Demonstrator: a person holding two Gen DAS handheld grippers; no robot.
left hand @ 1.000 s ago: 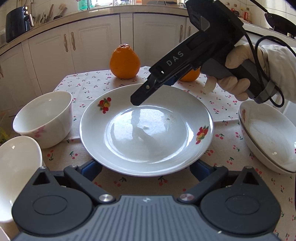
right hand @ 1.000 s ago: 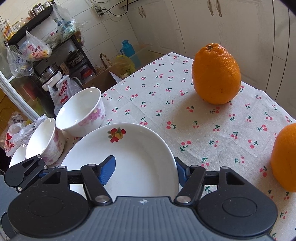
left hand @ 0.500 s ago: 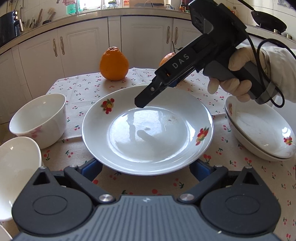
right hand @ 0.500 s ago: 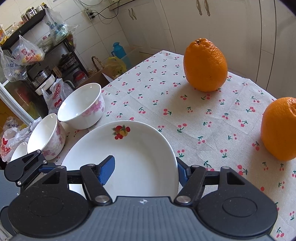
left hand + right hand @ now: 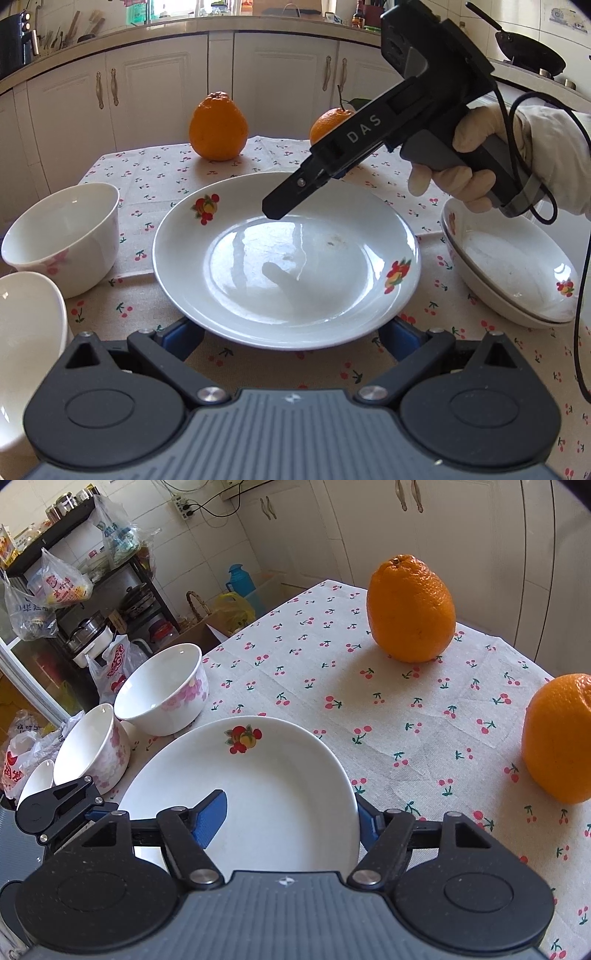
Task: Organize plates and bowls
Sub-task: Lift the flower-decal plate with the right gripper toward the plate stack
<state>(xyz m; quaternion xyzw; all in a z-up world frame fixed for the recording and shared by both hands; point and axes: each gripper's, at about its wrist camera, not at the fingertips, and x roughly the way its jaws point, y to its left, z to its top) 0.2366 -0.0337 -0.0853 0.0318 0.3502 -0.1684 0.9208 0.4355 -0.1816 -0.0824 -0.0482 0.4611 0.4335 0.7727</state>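
A large white plate (image 5: 288,258) with fruit decals lies on the cherry-print tablecloth (image 5: 155,177). My left gripper (image 5: 290,334) stands wide open at its near rim, which covers both blue fingertips. My right gripper (image 5: 277,208), held by a gloved hand (image 5: 461,177), points down at the far rim. In the right wrist view my right gripper (image 5: 290,819) straddles the plate (image 5: 258,775) rim, one pad over the inside and one outside. Its jaws are opening and do not press on the plate. Two pink-flowered bowls (image 5: 162,690) (image 5: 92,753) stand to the left.
Two stacked deep plates (image 5: 509,273) sit at the right of the table. Two oranges (image 5: 218,129) (image 5: 332,122) stand at the far end. Bowls (image 5: 62,240) (image 5: 26,332) crowd the near left corner. White cabinets (image 5: 277,74) lie beyond the table.
The left wrist view has tilted and swung a little, so more of the stacked plates and the second orange shows. The big plate and the right gripper have stayed about where they were.
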